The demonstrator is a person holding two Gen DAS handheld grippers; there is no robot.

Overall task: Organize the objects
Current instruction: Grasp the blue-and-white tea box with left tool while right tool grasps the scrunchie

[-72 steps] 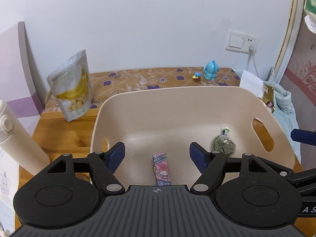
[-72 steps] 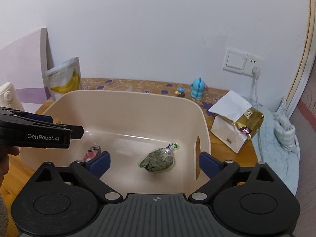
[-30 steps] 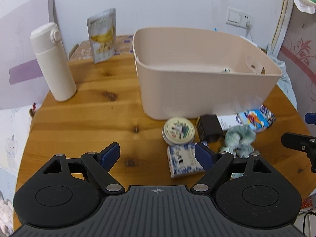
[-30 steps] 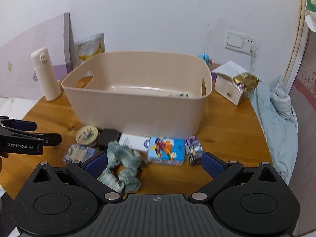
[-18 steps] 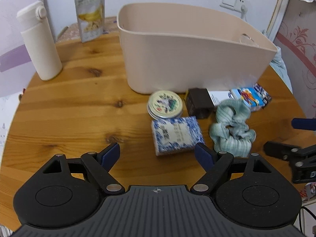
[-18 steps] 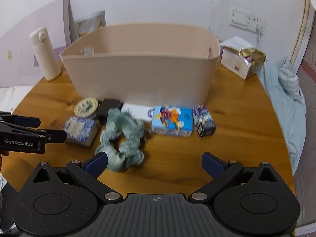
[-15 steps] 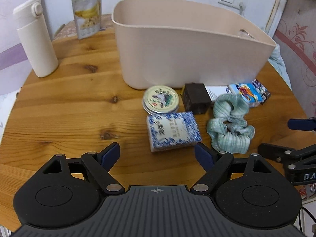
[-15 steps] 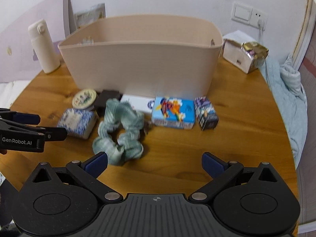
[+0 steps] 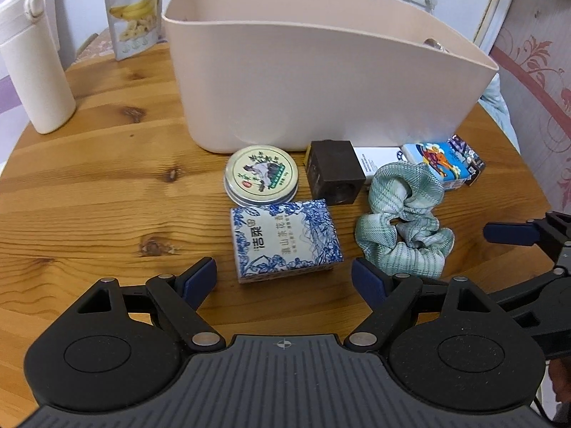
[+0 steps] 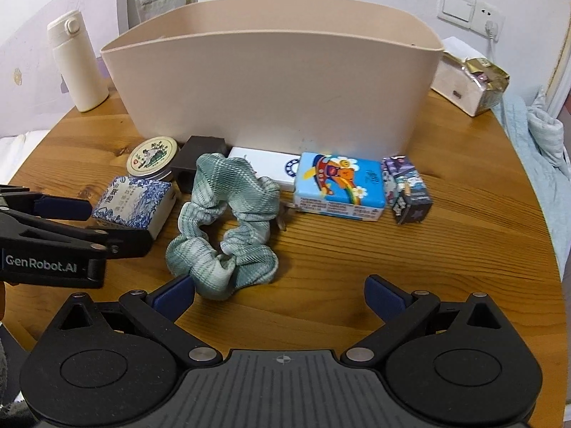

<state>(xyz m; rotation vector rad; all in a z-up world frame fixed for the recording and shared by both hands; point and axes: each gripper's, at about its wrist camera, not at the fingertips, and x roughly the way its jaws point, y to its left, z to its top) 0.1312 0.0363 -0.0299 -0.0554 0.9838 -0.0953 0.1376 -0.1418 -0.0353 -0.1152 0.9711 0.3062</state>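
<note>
The left hand-held gripper (image 9: 283, 274) is spread wide and empty, low over the bench (image 9: 89, 185), with the blue-and-white tea box (image 9: 283, 240) just ahead between its fingers; the right hand-held gripper (image 10: 280, 294) is likewise apart and empty, its left finger touching or nearly touching the green scrunchie (image 10: 226, 223). A couple of seconds ago both were over the beige bin (image 9: 321, 82), looking down at two small packets inside; they have since pulled back and dropped to the row of loose things in front of it, so my guess is the next pickups are the tea box and the scrunchie. The left view shows the round tin (image 9: 261, 174) and dark cube (image 9: 333, 174) clearly. Only the right view shows the whole cartoon tissue pack (image 10: 339, 187) and small purple box (image 10: 407, 189), and neither shows the bin's inside now
</note>
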